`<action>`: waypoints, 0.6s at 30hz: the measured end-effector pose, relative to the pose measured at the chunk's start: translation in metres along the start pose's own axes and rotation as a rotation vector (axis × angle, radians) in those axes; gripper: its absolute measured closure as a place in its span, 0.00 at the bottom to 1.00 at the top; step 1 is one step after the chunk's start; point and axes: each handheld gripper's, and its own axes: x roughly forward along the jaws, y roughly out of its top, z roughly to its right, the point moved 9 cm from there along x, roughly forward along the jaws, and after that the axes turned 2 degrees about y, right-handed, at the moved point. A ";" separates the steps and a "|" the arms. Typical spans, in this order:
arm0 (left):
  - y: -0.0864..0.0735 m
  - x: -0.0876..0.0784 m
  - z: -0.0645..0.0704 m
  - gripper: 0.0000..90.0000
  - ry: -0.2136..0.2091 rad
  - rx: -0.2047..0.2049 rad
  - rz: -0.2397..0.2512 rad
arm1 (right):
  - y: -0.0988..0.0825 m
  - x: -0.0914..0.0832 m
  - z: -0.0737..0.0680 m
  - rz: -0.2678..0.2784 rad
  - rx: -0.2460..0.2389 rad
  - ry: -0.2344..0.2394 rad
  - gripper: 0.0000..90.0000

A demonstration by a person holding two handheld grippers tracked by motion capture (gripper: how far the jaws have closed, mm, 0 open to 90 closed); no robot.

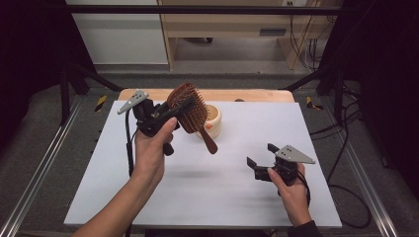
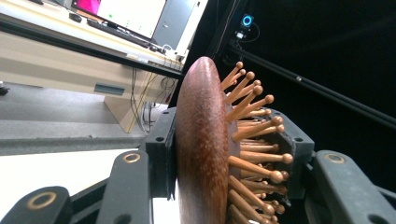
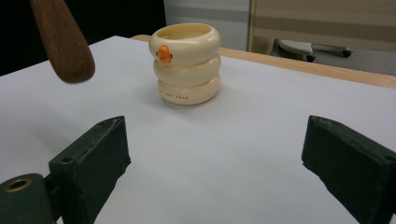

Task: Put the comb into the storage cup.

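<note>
In the high view, the left gripper [image 1: 179, 107] is raised above the far-left part of the white table [image 1: 207, 197], its jaws clamped on the head of a wooden hairbrush [image 1: 190, 112]. The brush is held in the air, bristles facing the person, its handle slanting down toward the middle of the table. Just behind it, near the far edge, stands a cream cup [image 1: 213, 118]. The right gripper [image 1: 261, 157] sits low over the table toward its right edge, jaws spread wide with nothing between them.

In the left gripper view, the hairbrush [image 2: 203, 154] stands edge-on between the two black jaws: one pad presses its smooth brown back, the other bears on the ball-tipped wooden bristles.

In the right gripper view, the right gripper [image 3: 215, 154] has its jaws far apart over bare white table [image 3: 233, 186]. Beyond them the cream cup [image 3: 186, 63], shaped like three stacked rings with a small orange mark, stands upright near the far edge. The hairbrush handle's tip [image 3: 63, 39] hangs at upper left, clear of the table.
</note>
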 end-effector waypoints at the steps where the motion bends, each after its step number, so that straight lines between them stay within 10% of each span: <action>1: 0.002 0.001 0.001 0.56 -0.002 0.003 -0.002 | -0.001 -0.001 0.000 -0.002 -0.001 0.001 0.09; 18: 0.030 0.019 -0.002 0.56 0.026 0.068 -0.023 | -0.005 -0.002 0.000 -0.008 -0.003 0.005 0.09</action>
